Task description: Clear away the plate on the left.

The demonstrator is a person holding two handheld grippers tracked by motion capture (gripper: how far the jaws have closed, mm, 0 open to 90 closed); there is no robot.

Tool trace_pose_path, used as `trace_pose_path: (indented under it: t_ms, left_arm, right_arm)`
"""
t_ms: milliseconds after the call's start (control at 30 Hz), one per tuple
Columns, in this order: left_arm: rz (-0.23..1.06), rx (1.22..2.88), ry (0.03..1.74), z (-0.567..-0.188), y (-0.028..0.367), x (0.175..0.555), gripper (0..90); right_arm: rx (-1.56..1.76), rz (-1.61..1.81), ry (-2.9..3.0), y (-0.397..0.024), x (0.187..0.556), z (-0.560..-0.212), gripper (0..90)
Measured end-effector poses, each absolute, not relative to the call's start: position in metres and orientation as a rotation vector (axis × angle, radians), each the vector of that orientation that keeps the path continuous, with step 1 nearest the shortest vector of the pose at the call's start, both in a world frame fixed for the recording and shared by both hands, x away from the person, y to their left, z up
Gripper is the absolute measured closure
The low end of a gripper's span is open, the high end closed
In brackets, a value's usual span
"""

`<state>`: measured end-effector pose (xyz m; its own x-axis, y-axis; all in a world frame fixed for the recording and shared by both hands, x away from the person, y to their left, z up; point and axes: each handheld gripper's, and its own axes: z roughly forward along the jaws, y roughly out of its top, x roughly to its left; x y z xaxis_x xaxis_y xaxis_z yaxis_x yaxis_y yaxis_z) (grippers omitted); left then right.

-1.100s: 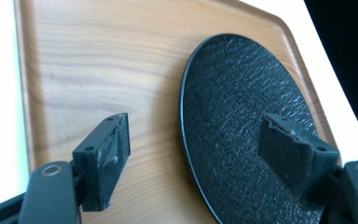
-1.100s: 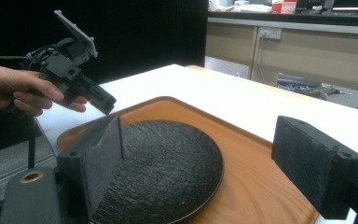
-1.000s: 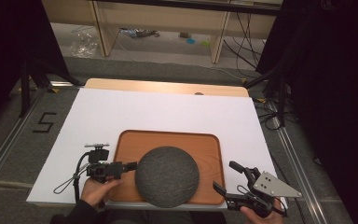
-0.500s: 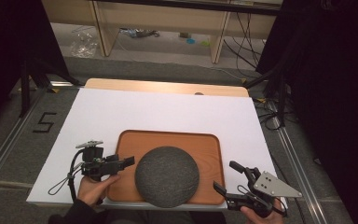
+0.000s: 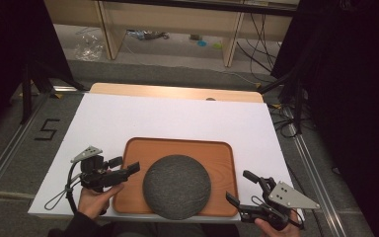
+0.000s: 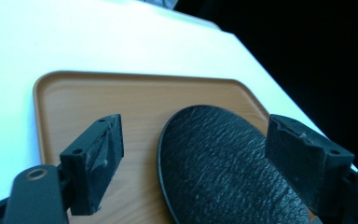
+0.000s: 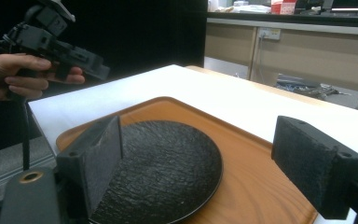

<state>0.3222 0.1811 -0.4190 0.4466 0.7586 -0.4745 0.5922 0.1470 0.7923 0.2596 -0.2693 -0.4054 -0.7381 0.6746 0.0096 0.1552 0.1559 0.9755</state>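
A round dark textured plate (image 5: 176, 186) (image 6: 223, 163) (image 7: 163, 163) lies on a brown wooden tray (image 5: 217, 153) (image 6: 121, 98) (image 7: 256, 186) near the table's front edge. My left gripper (image 5: 126, 166) (image 6: 196, 126) hovers over the tray's left rim, just clear of the plate's left edge. Its jaws have just been opening and stand open, pressing on nothing. At the tray's front right corner my right gripper (image 5: 241, 186) (image 7: 200, 130) is open and points toward the plate, with nothing gripped. The right gripper view also shows the left gripper (image 7: 93, 65) in a hand.
The white table top (image 5: 177, 116) stretches behind and beside the tray, with a wooden strip (image 5: 177, 91) along its far edge. Beyond it are shelf legs (image 5: 106, 29) and floor clutter. A "5" mark (image 5: 47, 129) lies on the floor at left.
My left gripper has drawn back leftward and risen a little from the plate's left rim, with its jaws a bit wider. The plate, tray and right gripper have stayed put.
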Motion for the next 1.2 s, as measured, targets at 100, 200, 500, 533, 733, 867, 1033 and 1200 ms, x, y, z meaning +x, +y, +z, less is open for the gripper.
trace_pose_path:
  t_ms: [100, 200, 500, 533, 733, 867, 1033, 1200]
  left_arm:
    - [0.212, 1.541, 1.198, -0.415, 0.183, 0.318, 19.2]
    - [0.227, 1.540, 1.168, -0.413, 0.184, 0.315, 19.0]
    - [0.297, 1.610, 1.080, -0.407, 0.184, 0.300, 18.2]
    - [0.308, 1.618, 1.067, -0.406, 0.185, 0.298, 18.1]
    - [0.340, 1.631, 0.983, -0.403, 0.182, 0.287, 18.3]
    - [0.376, 1.658, 0.926, -0.401, 0.179, 0.281, 17.7]
    - [0.395, 1.686, 0.885, -0.401, 0.174, 0.273, 16.8]
    - [0.383, 1.712, 0.866, -0.405, 0.171, 0.269, 16.5]
  right_arm:
    - [0.782, 1.616, 2.004, -0.269, 0.260, -0.406, 17.5]
    - [0.787, 1.613, 2.007, -0.269, 0.260, -0.405, 17.5]
    - [0.779, 1.631, 2.015, -0.269, 0.260, -0.406, 17.3]
    - [0.789, 1.620, 2.001, -0.269, 0.259, -0.406, 17.3]
    - [0.777, 1.626, 2.019, -0.268, 0.259, -0.405, 17.1]
    - [0.776, 1.631, 2.016, -0.268, 0.260, -0.406, 17.0]
    - [0.776, 1.635, 2.012, -0.268, 0.260, -0.406, 16.4]
    - [0.771, 1.637, 2.011, -0.268, 0.260, -0.406, 16.3]
